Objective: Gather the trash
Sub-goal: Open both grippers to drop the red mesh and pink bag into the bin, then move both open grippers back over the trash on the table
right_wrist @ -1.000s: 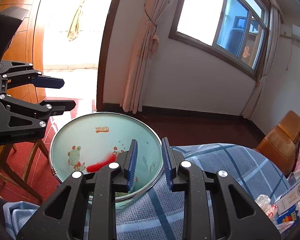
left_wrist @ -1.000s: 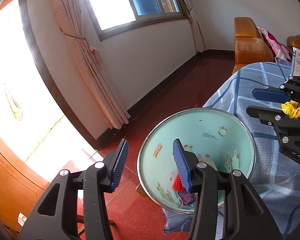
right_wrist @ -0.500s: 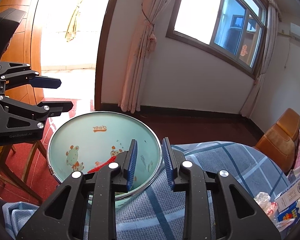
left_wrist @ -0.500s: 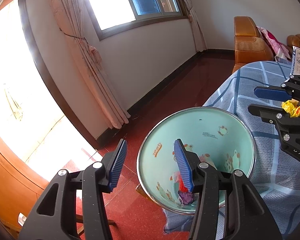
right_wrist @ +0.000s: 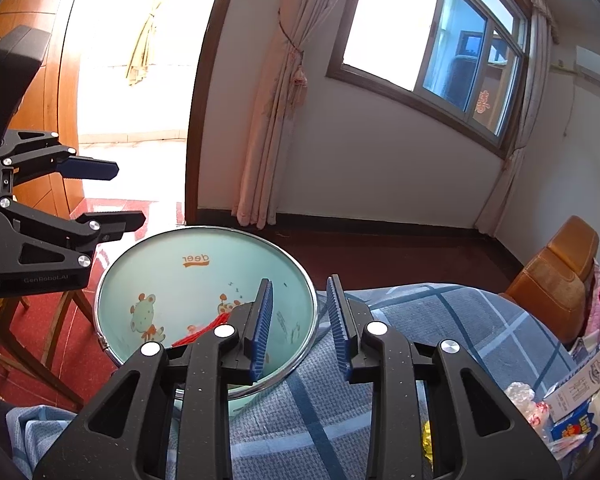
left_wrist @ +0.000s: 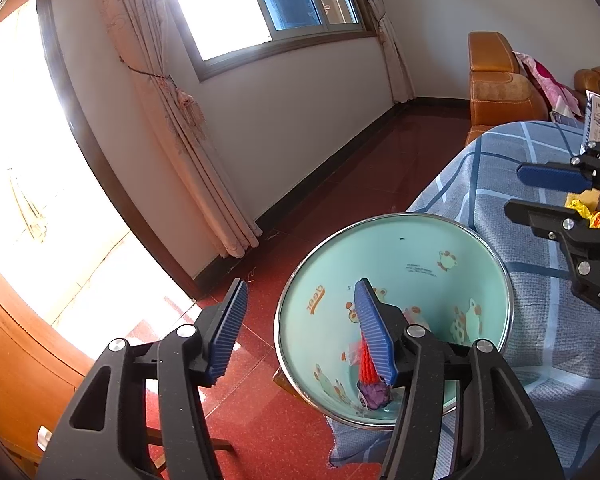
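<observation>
L gripper above the rim of the mint bin: jaws spread, just been opening, nothing between pads; L finger over red floor, R finger over bin mouth. Red wrapper and purple scrap lie in bin bottom, below R finger. R gripper straddles bin rim and blue plaid cloth: jaws partly apart, just been opening, empty. More trash, incl. yellow wrappers, on cloth behind R gripper's fingers.
</observation>
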A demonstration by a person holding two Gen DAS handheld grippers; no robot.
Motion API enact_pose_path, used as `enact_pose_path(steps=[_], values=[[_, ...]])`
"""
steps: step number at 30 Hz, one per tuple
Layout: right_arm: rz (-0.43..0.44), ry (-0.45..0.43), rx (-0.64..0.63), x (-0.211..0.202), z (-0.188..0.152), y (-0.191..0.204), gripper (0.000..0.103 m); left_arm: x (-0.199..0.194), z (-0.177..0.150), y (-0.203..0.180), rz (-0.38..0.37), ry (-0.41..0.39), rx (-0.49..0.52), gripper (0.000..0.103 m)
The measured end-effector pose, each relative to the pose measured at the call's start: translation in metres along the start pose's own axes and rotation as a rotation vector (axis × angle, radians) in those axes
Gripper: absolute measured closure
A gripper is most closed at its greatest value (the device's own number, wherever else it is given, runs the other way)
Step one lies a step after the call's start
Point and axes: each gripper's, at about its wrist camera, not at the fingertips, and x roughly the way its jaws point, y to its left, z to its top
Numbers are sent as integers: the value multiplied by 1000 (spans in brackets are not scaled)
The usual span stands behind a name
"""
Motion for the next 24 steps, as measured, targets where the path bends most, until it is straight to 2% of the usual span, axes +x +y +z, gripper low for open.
enact_pose_path(steps=[2, 7, 13, 20, 24], values=[[-10, 2, 5, -1, 0, -1, 71, 0, 0, -1, 0, 0, 2, 43], [-60, 5, 29, -14, 0, -8, 68, -1, 0, -5, -16, 1, 7, 41], [-176, 17, 118, -54, -11, -37, 62, -4, -1, -22, -56, 3, 32, 41], [-352, 66, 306, -114, -58, -100, 56, -12, -3, -63, -137, -4, 94, 41], [-465, 102, 452, -152, -102, -132, 54, -21, 0, -93, -194, -15, 127, 41]])
